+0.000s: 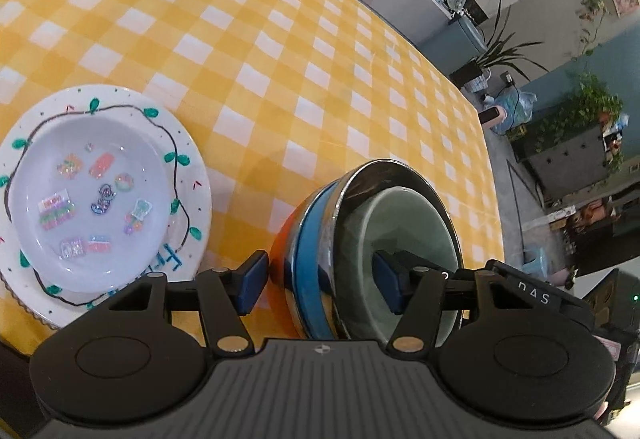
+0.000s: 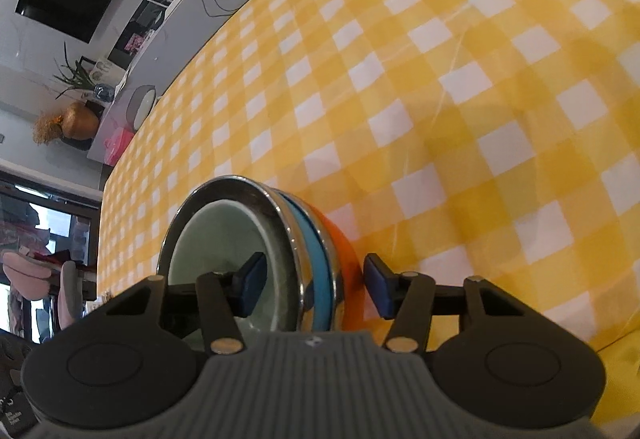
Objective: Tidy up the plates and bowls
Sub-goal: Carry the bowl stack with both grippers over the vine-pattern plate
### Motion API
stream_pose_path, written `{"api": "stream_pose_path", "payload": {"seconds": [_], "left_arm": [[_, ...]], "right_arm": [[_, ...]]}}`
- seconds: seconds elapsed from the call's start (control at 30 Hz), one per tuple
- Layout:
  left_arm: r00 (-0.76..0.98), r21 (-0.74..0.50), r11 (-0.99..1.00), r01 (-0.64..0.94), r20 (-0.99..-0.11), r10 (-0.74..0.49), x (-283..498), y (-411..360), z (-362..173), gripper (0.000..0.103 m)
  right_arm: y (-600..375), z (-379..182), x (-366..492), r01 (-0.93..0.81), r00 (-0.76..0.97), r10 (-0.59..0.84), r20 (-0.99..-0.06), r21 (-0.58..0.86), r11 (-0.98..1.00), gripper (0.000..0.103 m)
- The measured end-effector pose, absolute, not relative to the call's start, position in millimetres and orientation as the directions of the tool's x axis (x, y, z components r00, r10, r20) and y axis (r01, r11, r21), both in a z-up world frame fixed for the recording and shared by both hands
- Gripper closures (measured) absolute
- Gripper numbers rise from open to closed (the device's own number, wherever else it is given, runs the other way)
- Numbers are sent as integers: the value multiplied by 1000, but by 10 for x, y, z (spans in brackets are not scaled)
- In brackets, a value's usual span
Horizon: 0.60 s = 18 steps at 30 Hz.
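A stack of nested bowls [image 1: 340, 239] sits on the yellow checked tablecloth: orange at the bottom, then blue, then a shiny steel bowl, with a pale green ceramic bowl [image 1: 412, 251] inside. My left gripper [image 1: 320, 285] is open and straddles the stack's wall, one pad outside, one pad inside the green bowl. In the right wrist view the same stack [image 2: 280, 259] is straddled by my right gripper [image 2: 316, 287], also open, on the opposite side. A white plate stack [image 1: 100, 195] with a vine pattern and stickers lies left of the bowls.
The table [image 1: 280, 39] with its yellow checked cloth stretches far ahead in both views. Its edge [image 1: 472, 95] runs close to the right of the bowls in the left wrist view, with plants and shelves beyond.
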<state>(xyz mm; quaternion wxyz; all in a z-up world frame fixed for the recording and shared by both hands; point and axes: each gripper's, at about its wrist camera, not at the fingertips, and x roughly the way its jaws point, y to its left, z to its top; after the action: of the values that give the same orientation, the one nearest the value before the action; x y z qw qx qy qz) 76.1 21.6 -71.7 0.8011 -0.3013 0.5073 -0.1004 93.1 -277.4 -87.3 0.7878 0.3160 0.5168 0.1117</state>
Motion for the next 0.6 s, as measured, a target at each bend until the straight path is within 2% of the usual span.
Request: {"api": "stream_pose_path", "payload": {"seconds": [0.17, 0.23, 0.6], "left_arm": [[453, -601, 781, -168, -751, -480, 763, 249, -788, 40], [457, -612, 772, -171, -744, -488, 753, 258, -796, 43], [459, -593, 790, -158, -752, -473, 727, 250, -756, 45]], "right_arm": [[-2798, -937, 954, 191, 414, 510, -754, 619, 762, 51], [-2835, -976, 964, 207, 407, 514, -755, 624, 754, 56], [-2823, -935, 911, 177, 412, 504, -759, 610, 773, 60]]}}
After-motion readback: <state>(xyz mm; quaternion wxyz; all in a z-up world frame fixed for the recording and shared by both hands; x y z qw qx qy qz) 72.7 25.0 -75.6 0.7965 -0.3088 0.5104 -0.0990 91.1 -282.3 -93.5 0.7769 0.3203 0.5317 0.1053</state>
